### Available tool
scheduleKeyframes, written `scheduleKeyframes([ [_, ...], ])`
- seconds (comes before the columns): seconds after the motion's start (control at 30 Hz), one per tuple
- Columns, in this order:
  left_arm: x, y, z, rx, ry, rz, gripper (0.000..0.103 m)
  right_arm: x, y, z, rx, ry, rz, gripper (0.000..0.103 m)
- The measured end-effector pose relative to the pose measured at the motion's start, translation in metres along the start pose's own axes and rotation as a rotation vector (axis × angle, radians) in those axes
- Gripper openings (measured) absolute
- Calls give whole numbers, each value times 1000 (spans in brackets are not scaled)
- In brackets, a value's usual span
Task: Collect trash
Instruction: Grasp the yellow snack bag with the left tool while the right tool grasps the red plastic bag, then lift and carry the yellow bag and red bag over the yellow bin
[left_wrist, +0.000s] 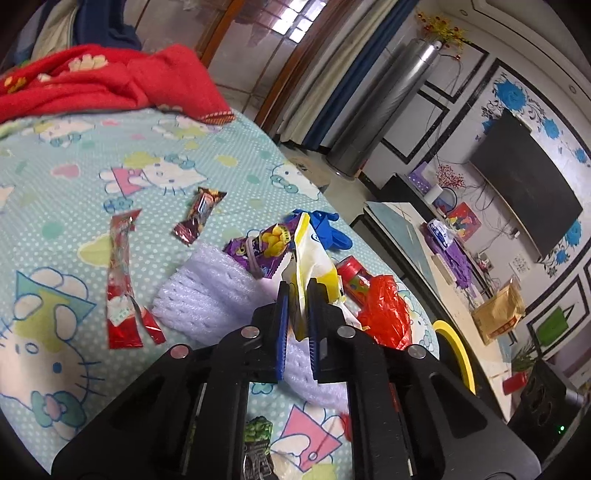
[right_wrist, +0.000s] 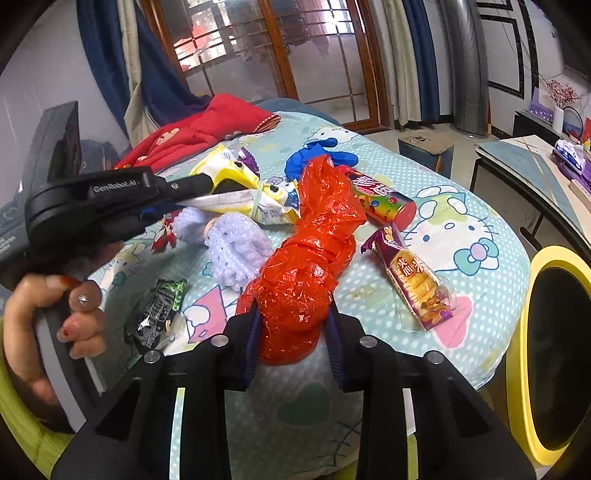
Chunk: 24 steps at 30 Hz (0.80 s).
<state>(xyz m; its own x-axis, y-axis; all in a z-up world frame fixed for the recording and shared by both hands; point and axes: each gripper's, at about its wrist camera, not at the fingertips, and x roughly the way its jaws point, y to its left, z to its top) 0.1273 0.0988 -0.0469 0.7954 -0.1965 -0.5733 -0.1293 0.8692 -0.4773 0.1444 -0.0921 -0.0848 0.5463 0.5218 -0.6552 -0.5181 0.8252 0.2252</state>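
On the bed sheet (left_wrist: 55, 177), left wrist view: left gripper (left_wrist: 299, 291) pinched tight on yellow-white wrapper (left_wrist: 314, 258), foam net (left_wrist: 207, 284) beside it. Right wrist view: right gripper (right_wrist: 293, 314) squeezes red plastic bag (right_wrist: 310, 258); yellow-rimmed bin (right_wrist: 524, 332) near. Risk: thin, slippery bag may slide out when lifted.

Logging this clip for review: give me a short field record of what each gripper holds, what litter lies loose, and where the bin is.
surface: cartoon-cat print bedsheet
left gripper: shut on yellow-and-white plastic wrapper
right gripper: shut on crumpled red plastic bag
loose litter: long red sachet, brown candy wrapper, blue rubber glove, purple cracker packet
bin: yellow-rimmed black bin, beside the bed's edge
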Motion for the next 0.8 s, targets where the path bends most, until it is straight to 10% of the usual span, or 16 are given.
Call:
scheduleKeyframes([
  [0.8,-51,-45,8,129,-121,-40,5,-72,-5,16,-54,-176,-38,24],
])
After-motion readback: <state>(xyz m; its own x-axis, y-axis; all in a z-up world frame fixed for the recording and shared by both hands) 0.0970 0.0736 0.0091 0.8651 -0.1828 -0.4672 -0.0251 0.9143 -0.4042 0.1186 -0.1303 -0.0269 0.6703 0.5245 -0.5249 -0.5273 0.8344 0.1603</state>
